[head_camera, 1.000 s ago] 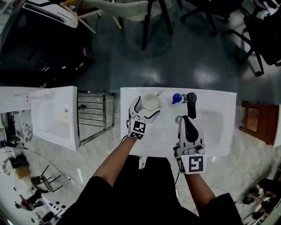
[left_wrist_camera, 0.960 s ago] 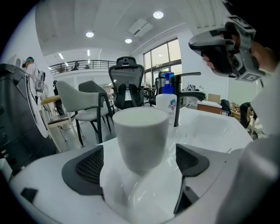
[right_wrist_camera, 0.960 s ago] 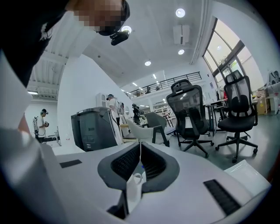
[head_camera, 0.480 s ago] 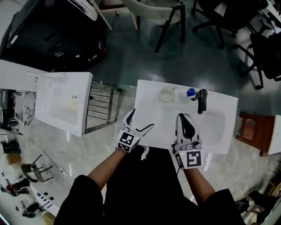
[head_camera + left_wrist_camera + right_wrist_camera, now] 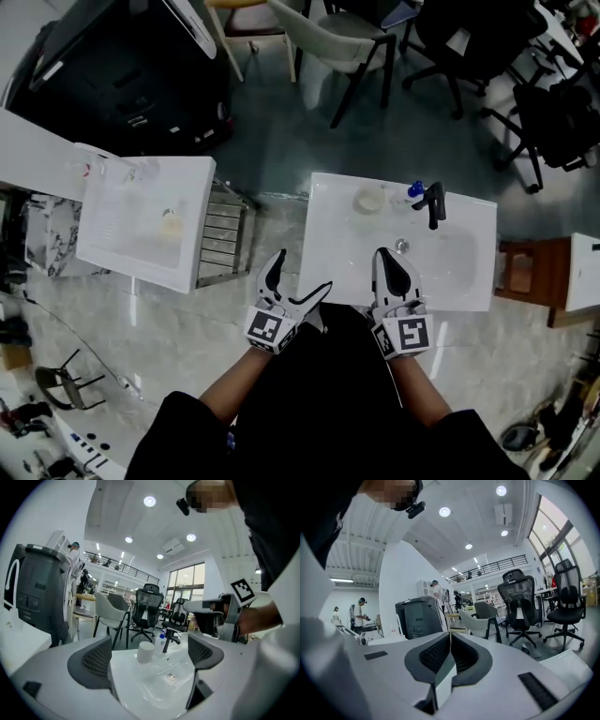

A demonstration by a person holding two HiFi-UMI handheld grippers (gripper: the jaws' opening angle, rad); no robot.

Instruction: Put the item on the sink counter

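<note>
The left gripper held its jaws wide and empty. The white cup stood well ahead of them on the sink worktop, near the black faucet. The right gripper had its jaws pressed together, empty.

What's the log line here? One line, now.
cup: on counter by faucet | left gripper: open, empty | right gripper: shut, empty

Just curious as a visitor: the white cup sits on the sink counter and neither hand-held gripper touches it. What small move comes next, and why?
Likely just shutting the left hand-held gripper and stopping. The white cup stands upright on the sink counter by the faucet, clear of both; the left's jaws gape empty, the right hand-held gripper is shut on nothing.
</note>
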